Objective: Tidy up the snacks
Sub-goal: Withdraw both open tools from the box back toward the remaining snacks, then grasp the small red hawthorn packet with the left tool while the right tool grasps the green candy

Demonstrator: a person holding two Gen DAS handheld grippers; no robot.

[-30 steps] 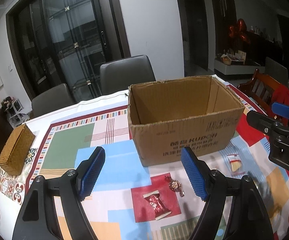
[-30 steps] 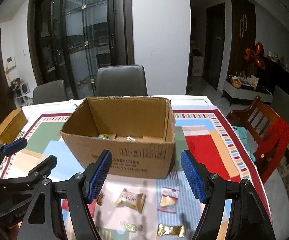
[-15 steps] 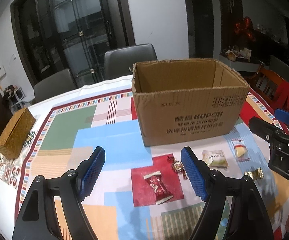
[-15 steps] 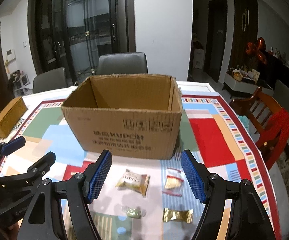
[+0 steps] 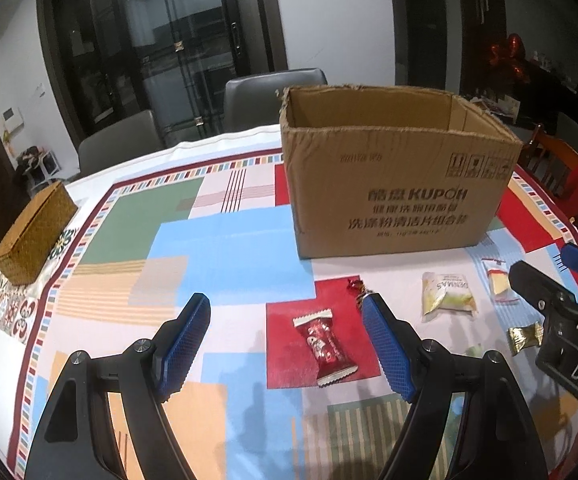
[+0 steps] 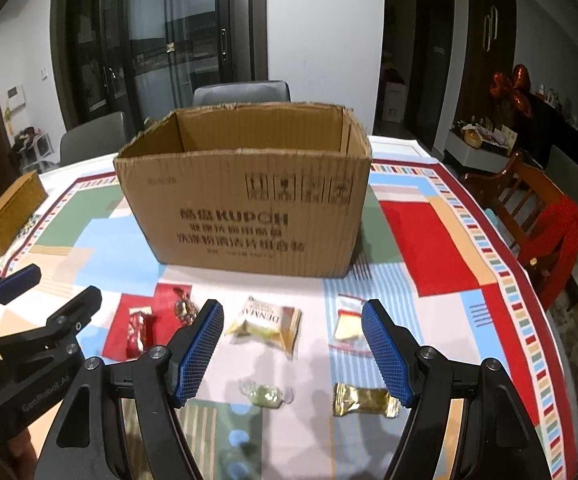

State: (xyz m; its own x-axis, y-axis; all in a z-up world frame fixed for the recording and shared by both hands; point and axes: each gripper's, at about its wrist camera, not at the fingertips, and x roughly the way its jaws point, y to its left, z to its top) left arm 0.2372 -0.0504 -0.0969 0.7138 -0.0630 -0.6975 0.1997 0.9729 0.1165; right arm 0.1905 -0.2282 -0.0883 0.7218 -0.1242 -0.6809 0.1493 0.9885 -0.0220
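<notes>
An open cardboard box [image 5: 393, 184] [image 6: 245, 208] stands on the table. In front of it lie several snacks: a red wrapped candy [image 5: 325, 346] [image 6: 137, 330], a small twisted red-gold candy [image 5: 359, 290] [image 6: 183, 306], a pale biscuit pack [image 5: 447, 298] [image 6: 267, 322], a clear bag with a yellow piece [image 5: 497, 282] [image 6: 349, 324], a gold wrapped candy [image 5: 525, 336] [image 6: 365, 400] and a clear green candy [image 6: 267, 390]. My left gripper [image 5: 287, 344] is open above the red candy. My right gripper [image 6: 293, 350] is open above the biscuit pack and green candy.
A woven straw box [image 5: 35, 234] [image 6: 11, 212] sits at the table's left edge. Grey chairs [image 5: 275, 96] stand behind the table, a wooden chair with red cloth [image 6: 545, 220] at the right. The patchwork tablecloth [image 5: 217, 248] covers the table.
Both grippers have pulled back from the box and dropped lower toward the table. More snacks in front of the box have come into view. Both stay open.
</notes>
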